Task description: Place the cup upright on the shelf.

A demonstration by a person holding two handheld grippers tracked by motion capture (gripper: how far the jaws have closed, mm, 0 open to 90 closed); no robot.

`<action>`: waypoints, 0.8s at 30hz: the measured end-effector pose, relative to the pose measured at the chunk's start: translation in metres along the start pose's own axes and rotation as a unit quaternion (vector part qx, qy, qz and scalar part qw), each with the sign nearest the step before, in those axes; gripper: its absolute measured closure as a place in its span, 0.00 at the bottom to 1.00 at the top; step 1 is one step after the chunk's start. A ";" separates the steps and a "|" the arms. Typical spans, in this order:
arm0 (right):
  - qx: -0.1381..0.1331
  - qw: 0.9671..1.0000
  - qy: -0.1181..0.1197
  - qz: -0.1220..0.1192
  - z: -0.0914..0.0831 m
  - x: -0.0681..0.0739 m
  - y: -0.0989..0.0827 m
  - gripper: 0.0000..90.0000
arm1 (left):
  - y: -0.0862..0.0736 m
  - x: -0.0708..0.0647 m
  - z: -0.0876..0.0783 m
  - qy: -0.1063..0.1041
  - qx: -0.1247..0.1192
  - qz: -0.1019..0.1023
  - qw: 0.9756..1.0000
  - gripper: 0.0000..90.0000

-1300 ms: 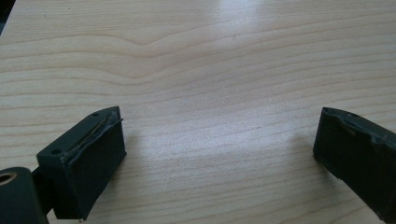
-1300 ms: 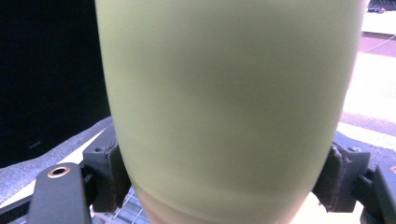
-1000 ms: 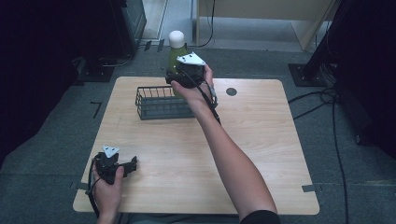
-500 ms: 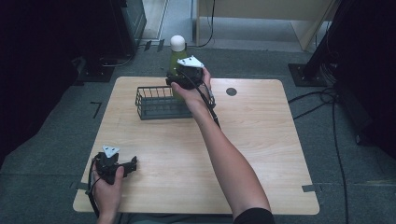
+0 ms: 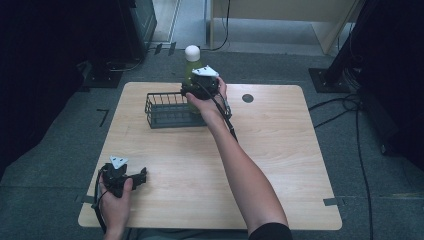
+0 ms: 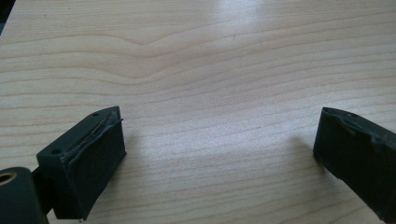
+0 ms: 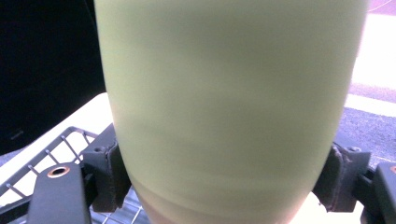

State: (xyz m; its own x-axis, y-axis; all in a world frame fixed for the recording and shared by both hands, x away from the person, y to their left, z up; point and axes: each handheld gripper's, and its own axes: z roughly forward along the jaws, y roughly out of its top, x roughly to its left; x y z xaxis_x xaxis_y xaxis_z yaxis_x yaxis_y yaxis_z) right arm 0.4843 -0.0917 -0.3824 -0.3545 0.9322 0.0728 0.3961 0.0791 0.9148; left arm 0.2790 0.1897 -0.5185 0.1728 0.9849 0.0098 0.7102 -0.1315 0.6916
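Holding green bottle (image 5: 191, 70) tight, right claw (image 5: 199, 89) sinks lower than second ago, bottle bottom now going into right end of wire basket (image 5: 167, 111) on bench (image 5: 280, 150); nearly put down. Left claw (image 5: 131, 178) rests near bench corner, wide apart, nothing inside

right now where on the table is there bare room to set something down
The widest bare stretch of the table lies right of the forearm, out to the right edge, with a dark round spot at the far side. A smaller patch lies between the basket and the left tool. The far middle is crowded: basket, bottle, right tool.
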 end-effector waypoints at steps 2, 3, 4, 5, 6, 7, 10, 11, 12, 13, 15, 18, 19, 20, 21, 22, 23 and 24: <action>0.002 1.000 -0.001 -0.001 0.001 0.000 -0.002 0.23 | 0.000 0.000 0.000 0.000 0.000 0.000 1.000 0.03; 0.004 1.000 -0.001 -0.001 0.002 -0.001 -0.003 0.23 | 0.000 0.000 0.000 0.000 0.000 0.000 1.000 0.03; 0.005 1.000 -0.001 0.000 0.002 -0.001 -0.003 0.23 | 0.000 0.000 0.000 0.000 0.000 0.000 1.000 0.03; 0.006 1.000 0.000 0.000 0.002 -0.001 -0.004 0.23 | 0.000 0.000 0.000 0.000 0.000 0.000 1.000 0.03; 0.007 1.000 0.000 0.000 0.003 -0.002 -0.005 0.23 | 0.000 0.000 0.000 0.000 0.000 0.000 1.000 0.03; 0.008 1.000 0.000 0.000 0.003 -0.002 -0.006 0.23 | 0.000 0.000 0.000 0.000 0.000 0.000 1.000 0.03; 0.005 1.000 0.002 0.001 0.004 -0.003 -0.008 0.23 | 0.000 0.000 0.000 0.000 -0.001 0.000 1.000 0.03; 0.006 1.000 0.003 0.002 0.003 -0.002 -0.008 0.23 | 0.000 0.000 0.000 0.000 0.000 0.000 1.000 0.03; 0.005 1.000 0.002 0.000 0.003 -0.002 -0.008 0.23 | 0.000 0.000 0.000 0.000 -0.001 0.000 1.000 0.03; 0.004 1.000 0.003 -0.002 0.003 -0.002 -0.008 0.22 | 0.000 0.000 0.000 0.000 0.000 0.000 1.000 0.03; 0.005 1.000 0.002 -0.003 0.003 -0.001 -0.009 0.22 | 0.000 0.000 0.000 0.000 0.001 0.001 1.000 0.03; 0.007 1.000 0.003 0.003 0.003 -0.001 -0.009 0.22 | 0.000 0.000 0.000 0.000 0.000 0.000 1.000 0.03; 0.007 1.000 0.003 0.004 0.003 -0.002 -0.008 0.22 | 0.000 0.000 0.000 0.000 0.000 0.000 1.000 0.03; 0.009 1.000 0.005 0.004 0.003 -0.002 -0.008 0.22 | 0.000 0.000 0.000 0.000 0.000 0.000 1.000 0.03; 0.010 1.000 0.006 0.006 0.002 -0.002 -0.008 0.21 | 0.000 0.000 0.000 0.000 0.000 0.000 1.000 0.03; 0.011 1.000 0.007 0.007 0.002 -0.003 -0.008 0.20 | 0.000 0.000 0.000 0.000 0.000 0.000 1.000 0.03; 0.012 1.000 0.007 0.009 0.002 -0.003 -0.008 0.18 | 0.000 0.000 0.000 0.000 0.000 0.000 1.000 0.03; 0.013 1.000 0.010 0.010 0.002 -0.004 -0.008 0.17 | 0.000 0.000 0.000 0.000 0.000 0.000 1.000 0.03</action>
State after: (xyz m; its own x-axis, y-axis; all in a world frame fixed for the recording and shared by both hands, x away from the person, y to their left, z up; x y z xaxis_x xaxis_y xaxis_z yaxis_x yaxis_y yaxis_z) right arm 0.4840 -0.0954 -0.3905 -0.3627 0.9267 0.0983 0.4250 0.0706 0.9024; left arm 0.2791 0.1897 -0.5186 0.1726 0.9849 0.0100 0.7096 -0.1314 0.6922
